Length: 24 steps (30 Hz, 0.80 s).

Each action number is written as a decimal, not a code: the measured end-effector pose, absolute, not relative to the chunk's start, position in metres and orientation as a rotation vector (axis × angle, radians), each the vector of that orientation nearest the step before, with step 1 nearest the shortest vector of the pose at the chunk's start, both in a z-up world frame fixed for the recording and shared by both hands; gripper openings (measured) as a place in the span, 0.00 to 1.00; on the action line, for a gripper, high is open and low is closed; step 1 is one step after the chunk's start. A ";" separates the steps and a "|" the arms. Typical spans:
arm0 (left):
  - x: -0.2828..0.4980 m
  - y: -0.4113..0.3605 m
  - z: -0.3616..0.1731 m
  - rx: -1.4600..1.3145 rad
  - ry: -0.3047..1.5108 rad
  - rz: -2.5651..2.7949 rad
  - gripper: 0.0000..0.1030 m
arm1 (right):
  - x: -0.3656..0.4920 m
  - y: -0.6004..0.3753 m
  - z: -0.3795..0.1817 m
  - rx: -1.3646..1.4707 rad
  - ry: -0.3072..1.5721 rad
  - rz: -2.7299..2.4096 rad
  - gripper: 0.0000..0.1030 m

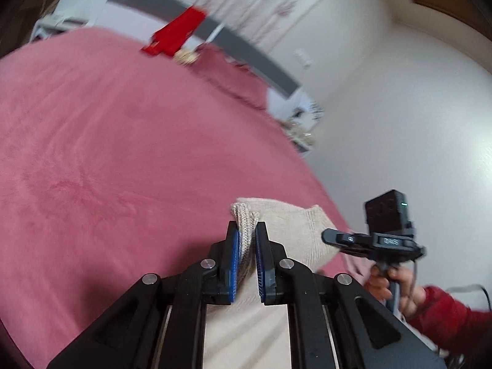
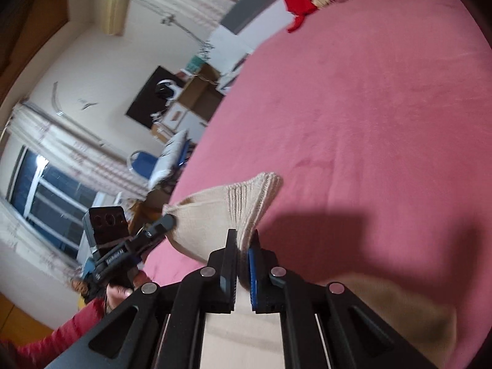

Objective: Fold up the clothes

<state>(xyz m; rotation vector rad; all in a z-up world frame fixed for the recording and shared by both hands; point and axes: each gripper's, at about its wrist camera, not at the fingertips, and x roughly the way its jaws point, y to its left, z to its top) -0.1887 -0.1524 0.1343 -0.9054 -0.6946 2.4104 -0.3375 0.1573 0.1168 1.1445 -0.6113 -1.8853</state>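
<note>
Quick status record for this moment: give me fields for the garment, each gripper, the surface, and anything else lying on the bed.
garment: beige knit sweater, held up over the bed by two edges
left gripper: shut on the sweater's ribbed edge
right gripper: shut on the sweater's ribbed edge
surface: pink bedspread, mostly bare
other items: red garment near the far edge of the bed
image quality: some motion blur

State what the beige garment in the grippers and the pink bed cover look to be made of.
Beige garment: knitted yarn, probably wool or acrylic, matte; ribbed stitches show at its hem. Pink bed cover: plush fleece or velour by its look; its soft nap shows brushed streaks. The exact fibres cannot be told.
</note>
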 end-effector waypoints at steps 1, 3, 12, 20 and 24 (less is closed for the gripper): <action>-0.170 -0.148 0.132 -0.902 -0.674 2.406 0.10 | -0.319 0.167 0.123 1.128 -0.606 -1.880 0.05; -0.134 -0.140 0.128 -0.894 -0.634 2.398 0.10 | -0.286 0.181 0.129 1.102 -0.575 -1.876 0.05; 0.019 -0.103 0.072 -1.037 -0.404 2.414 0.11 | -0.157 0.195 0.038 1.393 -0.313 -2.040 0.22; 0.042 -0.100 0.073 -1.044 -0.329 2.540 0.13 | -0.130 0.203 0.057 1.311 -0.491 -2.141 0.24; 0.000 -0.076 0.072 -1.033 -0.378 2.618 0.28 | -0.139 0.180 0.055 1.306 -0.460 -2.132 0.26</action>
